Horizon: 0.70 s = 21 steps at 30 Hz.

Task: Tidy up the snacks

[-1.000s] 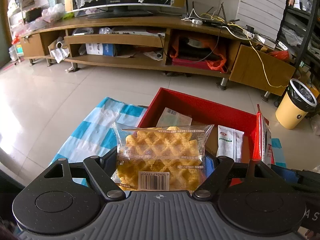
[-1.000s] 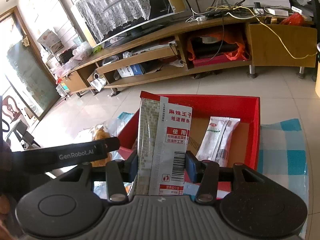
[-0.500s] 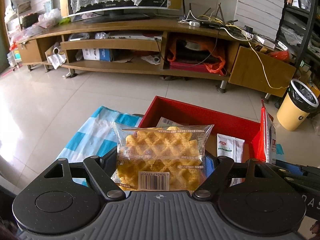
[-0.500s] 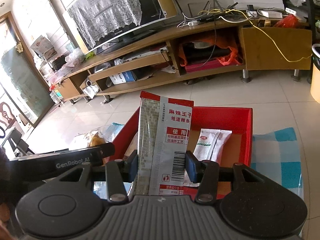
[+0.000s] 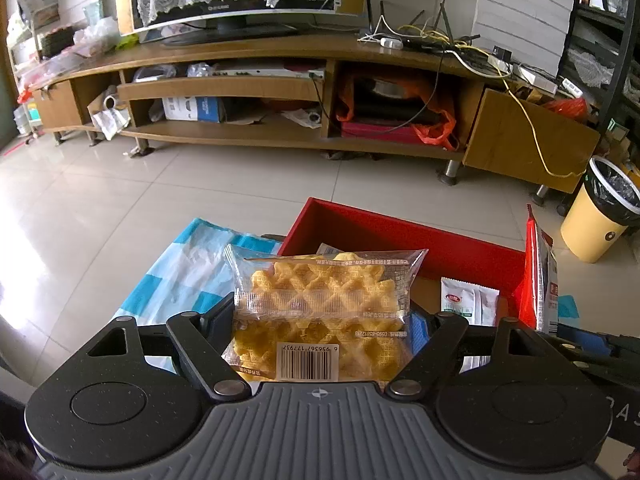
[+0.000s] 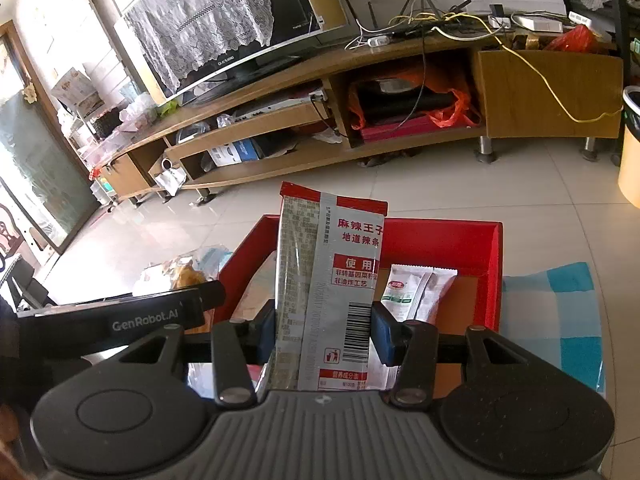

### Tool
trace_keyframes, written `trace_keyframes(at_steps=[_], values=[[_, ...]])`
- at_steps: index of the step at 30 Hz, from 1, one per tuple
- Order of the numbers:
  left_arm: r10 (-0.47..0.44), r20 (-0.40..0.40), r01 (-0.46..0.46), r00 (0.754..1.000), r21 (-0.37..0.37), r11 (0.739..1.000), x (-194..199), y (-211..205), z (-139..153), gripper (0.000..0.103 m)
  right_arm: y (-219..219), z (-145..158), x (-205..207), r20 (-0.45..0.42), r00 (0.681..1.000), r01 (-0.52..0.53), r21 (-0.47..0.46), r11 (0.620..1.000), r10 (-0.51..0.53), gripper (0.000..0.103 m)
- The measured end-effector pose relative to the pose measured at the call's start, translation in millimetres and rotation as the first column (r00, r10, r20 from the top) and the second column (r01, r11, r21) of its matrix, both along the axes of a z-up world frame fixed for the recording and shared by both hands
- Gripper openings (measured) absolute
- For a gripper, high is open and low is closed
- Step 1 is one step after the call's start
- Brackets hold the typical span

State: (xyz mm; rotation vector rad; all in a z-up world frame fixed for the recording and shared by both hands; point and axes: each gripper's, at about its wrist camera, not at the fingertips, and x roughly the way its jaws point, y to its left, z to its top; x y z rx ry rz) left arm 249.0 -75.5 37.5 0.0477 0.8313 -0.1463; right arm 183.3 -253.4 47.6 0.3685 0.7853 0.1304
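Golden lattice waffle [image 5: 324, 304], red box [image 5: 400, 236], blue-and-white checked cloth [image 5: 176, 280], seemingly.

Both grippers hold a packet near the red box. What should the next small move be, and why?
Probably ease the left gripper forward over the red box, then release: its fingers clamp the waffle packet just short of the near edge, and bare floor shows beside the white sachet.

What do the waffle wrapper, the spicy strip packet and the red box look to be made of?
Waffle wrapper: thin clear glossy plastic film; the waffle shows through.
Spicy strip packet: printed plastic film, probably foil-lined; grey-silver sheen, creases, standing stiffly.
Red box: likely cardboard, matte red walls, with a brown, board-like floor.
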Motion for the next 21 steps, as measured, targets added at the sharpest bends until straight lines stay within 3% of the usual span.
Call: trace_keyframes(at_steps=[21], values=[[-0.007, -0.017, 0.007, 1.0, 0.034, 0.999, 19.2, -15.6, -16.8, 0.084, -7.9, -13.6, 23.3, -0.031, 0.999, 0.006, -0.032, 0.999, -0.007, 0.048]])
